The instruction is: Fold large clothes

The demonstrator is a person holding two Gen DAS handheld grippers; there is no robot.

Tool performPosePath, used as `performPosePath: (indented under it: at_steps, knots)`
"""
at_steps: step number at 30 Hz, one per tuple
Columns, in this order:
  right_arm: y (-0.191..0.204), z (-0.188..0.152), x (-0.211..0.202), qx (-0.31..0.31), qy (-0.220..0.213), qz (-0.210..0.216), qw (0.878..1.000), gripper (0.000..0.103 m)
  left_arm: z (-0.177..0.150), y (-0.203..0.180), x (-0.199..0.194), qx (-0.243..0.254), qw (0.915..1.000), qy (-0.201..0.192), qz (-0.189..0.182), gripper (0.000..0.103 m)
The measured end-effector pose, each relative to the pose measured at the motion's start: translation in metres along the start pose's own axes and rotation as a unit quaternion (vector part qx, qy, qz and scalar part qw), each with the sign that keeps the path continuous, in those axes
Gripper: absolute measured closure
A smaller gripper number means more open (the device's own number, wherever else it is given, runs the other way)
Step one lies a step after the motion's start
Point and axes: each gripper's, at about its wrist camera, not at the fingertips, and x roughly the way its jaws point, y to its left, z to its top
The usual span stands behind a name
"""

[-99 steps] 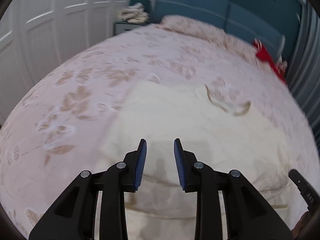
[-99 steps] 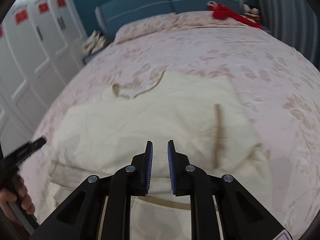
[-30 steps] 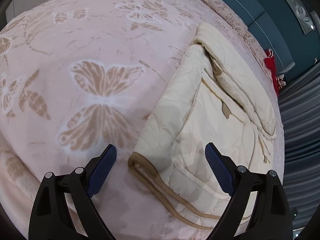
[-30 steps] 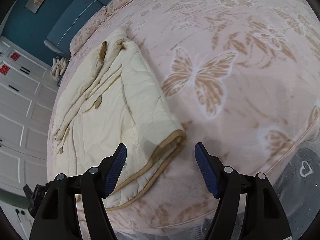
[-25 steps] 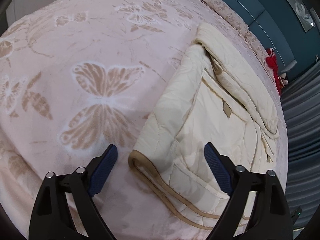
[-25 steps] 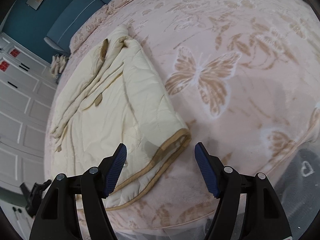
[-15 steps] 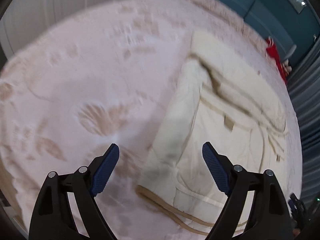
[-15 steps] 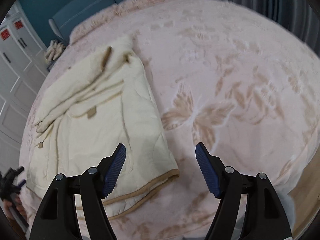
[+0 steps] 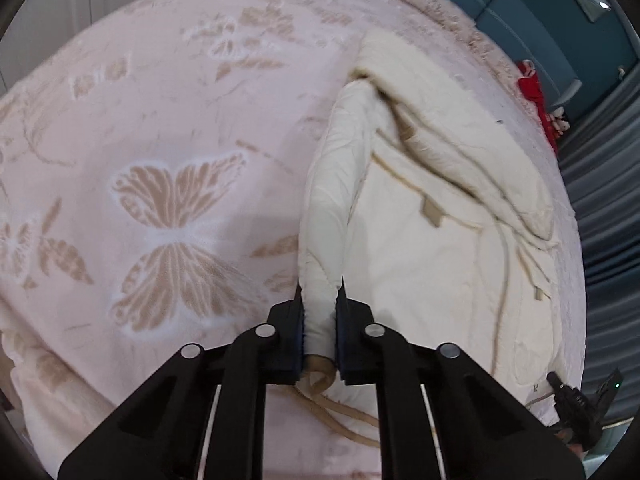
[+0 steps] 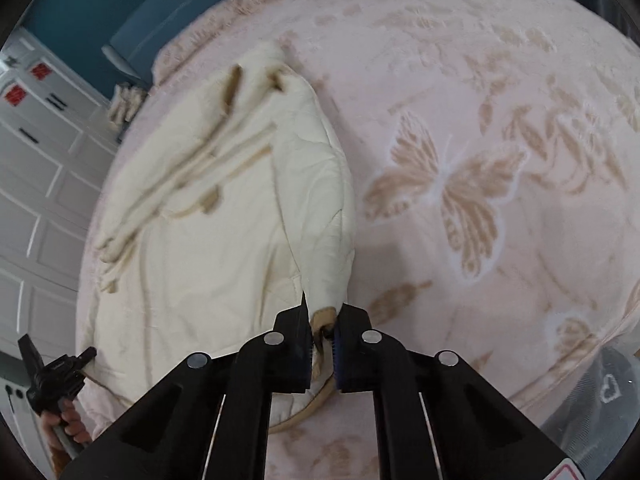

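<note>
Item: one cream quilted robe (image 9: 420,264), tan-piped, with a tan belt loop showing. We recorded it lying lengthwise down the middle of the bed (image 9: 168,92), on a pink butterfly-print bedspread, its hem toward the foot edge of the bed and its collar toward the headboard.

Holds: the left claw (image 9: 320,320) was clamped on the padded hem corner on its side; the right claw (image 10: 322,340) was clamped on the opposite hem corner, tan binding bunched between its jaws.

Handling, as we judged it: soft, padded and bulky, moderately heavy for cloth, not fragile. The quilting looked thick enough to hold a rounded fold rather than a sharp crease. The smooth face seemed liable to slip, so the bound hem corners appeared the soundest places to grip. Loose tan cords near the hem might trail or snag.

Also noted: a red item (image 9: 534,88) by the headboard.
</note>
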Motion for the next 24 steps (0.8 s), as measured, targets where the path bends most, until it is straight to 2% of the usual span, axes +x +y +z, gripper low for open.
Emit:
performPosePath:
  at_steps: [5, 11, 16, 20, 24]
  knots:
    - [0.010, -0.009, -0.035, -0.046, -0.003, 0.000, 0.999, 0.098, -0.014, 0.001, -0.033, 0.021, 0.9998, -0.001, -0.002, 0.096]
    - [-0.009, -0.056, -0.066, -0.104, 0.063, -0.029, 0.992, 0.098, -0.065, 0.028, -0.063, 0.037, 0.9985, 0.039, 0.012, 0.096]
    - [-0.027, -0.098, -0.084, -0.122, 0.114, -0.046, 0.985, 0.098, -0.115, 0.045, -0.089, 0.053, 0.9957, 0.069, 0.034, 0.096]
    - [-0.028, -0.118, -0.088, -0.150, 0.152, -0.059, 0.975, 0.098, -0.130, 0.048, -0.106, 0.061, 0.9943, 0.076, 0.043, 0.096]
    - [-0.034, -0.120, -0.088, -0.148, 0.164, -0.056, 0.974, 0.098, -0.135, 0.052, -0.101, 0.070, 0.9924, 0.083, 0.057, 0.095]
